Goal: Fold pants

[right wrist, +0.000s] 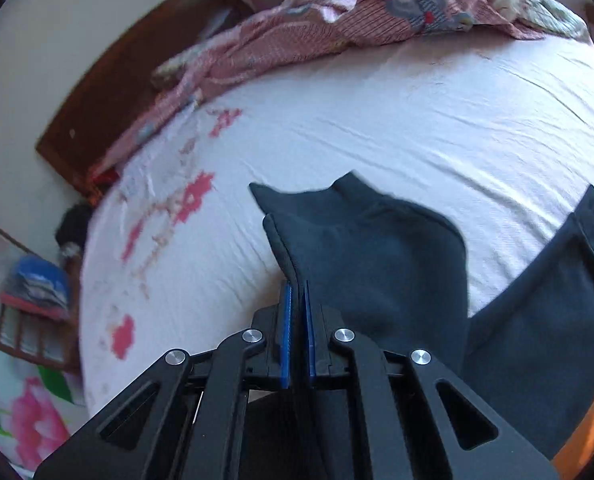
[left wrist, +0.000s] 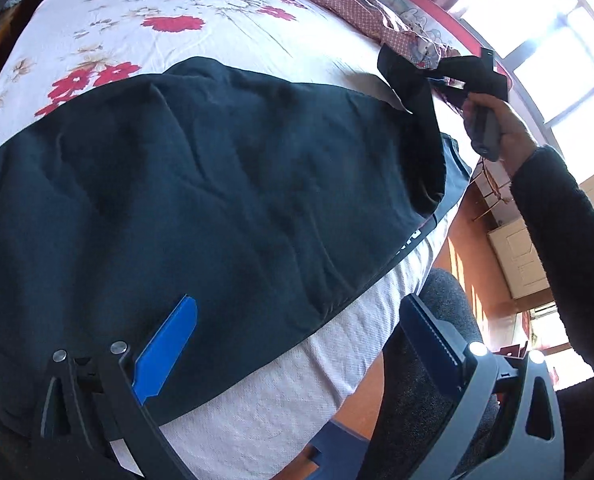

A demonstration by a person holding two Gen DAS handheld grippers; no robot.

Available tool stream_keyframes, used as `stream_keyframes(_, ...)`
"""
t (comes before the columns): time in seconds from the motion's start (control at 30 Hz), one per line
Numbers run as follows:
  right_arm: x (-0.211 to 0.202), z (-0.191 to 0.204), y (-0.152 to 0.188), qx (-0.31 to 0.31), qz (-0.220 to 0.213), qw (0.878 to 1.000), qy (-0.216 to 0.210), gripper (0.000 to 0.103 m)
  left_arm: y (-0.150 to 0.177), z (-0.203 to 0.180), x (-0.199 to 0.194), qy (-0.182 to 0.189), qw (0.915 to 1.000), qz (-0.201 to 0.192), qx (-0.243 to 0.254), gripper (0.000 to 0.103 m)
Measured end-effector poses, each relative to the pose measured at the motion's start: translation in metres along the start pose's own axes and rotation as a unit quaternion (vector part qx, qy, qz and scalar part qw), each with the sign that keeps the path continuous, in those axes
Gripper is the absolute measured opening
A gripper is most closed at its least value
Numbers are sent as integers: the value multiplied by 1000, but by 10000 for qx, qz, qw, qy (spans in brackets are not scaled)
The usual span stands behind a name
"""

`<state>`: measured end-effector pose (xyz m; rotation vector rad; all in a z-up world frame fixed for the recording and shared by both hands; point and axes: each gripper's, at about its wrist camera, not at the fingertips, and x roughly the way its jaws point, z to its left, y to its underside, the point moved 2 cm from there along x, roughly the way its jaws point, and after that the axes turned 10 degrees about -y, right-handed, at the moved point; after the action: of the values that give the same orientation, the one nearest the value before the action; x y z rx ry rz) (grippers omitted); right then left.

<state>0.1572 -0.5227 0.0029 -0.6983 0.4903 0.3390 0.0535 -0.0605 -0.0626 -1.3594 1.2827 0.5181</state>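
Dark navy pants (left wrist: 217,184) lie spread across the bed, reaching its near edge. My left gripper (left wrist: 301,308) hovers over that edge, jaws wide open and empty; one blue pad (left wrist: 165,352) is above the cloth. At the far right a hand (left wrist: 505,128) holds my right gripper (left wrist: 437,78), which has a leg end of the pants lifted off the sheet. In the right wrist view, the right gripper (right wrist: 297,286) is shut on the edge of that leg (right wrist: 377,248), and the cuff sticks up past the fingertips. A second leg (right wrist: 549,288) lies to the right.
The bed has a white sheet with red flowers (left wrist: 169,24). A pink patterned blanket (right wrist: 289,40) is bunched along its far side by a wooden headboard (right wrist: 109,92). A bright window (left wrist: 557,40) is at the right. The person's dark-clothed leg (left wrist: 417,400) is by the bed edge.
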Motion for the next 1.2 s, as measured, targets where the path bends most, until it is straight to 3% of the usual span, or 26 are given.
stream_keyframes(0.17, -101, -100, 8, 1179, -837, 9891, -282, 5, 3, 1, 4, -60, 9999, 85, -5, 101)
stream_keyframes(0.2, -108, -127, 16, 1449, -839, 9858, -134, 5, 3, 2, 6, -86, 9999, 119, -6, 101)
stream_keyframes(0.27, -112, -175, 35, 2043, -931, 9740, -311, 5, 3, 4, 8, -163, 9998, 150, -4, 101)
stream_keyframes(0.3, -112, -194, 45, 2226, -929, 9702, -202, 5, 2, 5, 8, -192, 9997, 148, 2, 101)
stream_keyframes(0.4, -105, -218, 67, 2412, -990, 9652, -201, 5, -1, 7, 5, -379, 9992, 114, 13, 101)
stream_keyframes(0.6, -113, -212, 74, 2423, -1240, 9609, -504, 5, -11, 48, 4, -613, 9977, -281, -66, 101)
stream_keyframes(0.63, -118, -209, 74, 2435, -1283, 9595, -598, 5, -9, 58, 4, -536, 9980, -289, -139, 101)
stream_keyframes(0.67, -122, -208, 74, 2467, -1314, 9579, -661, 5, -9, 68, 4, -236, 9990, -314, -223, 101)
stream_keyframes(0.73, -126, -211, 76, 2501, -1272, 9583, -534, 5, -7, 77, 0, 43, 9988, -386, -306, 101)
stream_keyframes(0.83, -118, -228, 79, 2568, -1108, 9600, -148, 5, -6, 77, -1, -45, 9995, -324, -45, 100)
stream_keyframes(0.93, -113, -242, 88, 3153, -1290, 9384, -569, 6, -3, 82, -2, -15, 9995, -296, 97, 96)
stream_keyframes(0.97, -115, -237, 92, 3290, -1275, 9328, -739, 11, -3, 83, -4, 25, 9996, -279, 82, 96)
stream_keyframes(1.0, -114, -225, 95, 3206, -1147, 9354, -954, 25, -4, 85, -6, 44, 9997, -245, 78, 96)
stream_keyframes(1.07, -113, -195, 105, 2901, -764, 9477, -1086, 36, -5, 86, -7, 23, 9997, -221, 103, 96)
stream_keyframes(1.2, -100, -148, 151, 2862, 93, 9446, -1606, 36, 0, 87, -8, 19, 9995, -173, 256, 96)
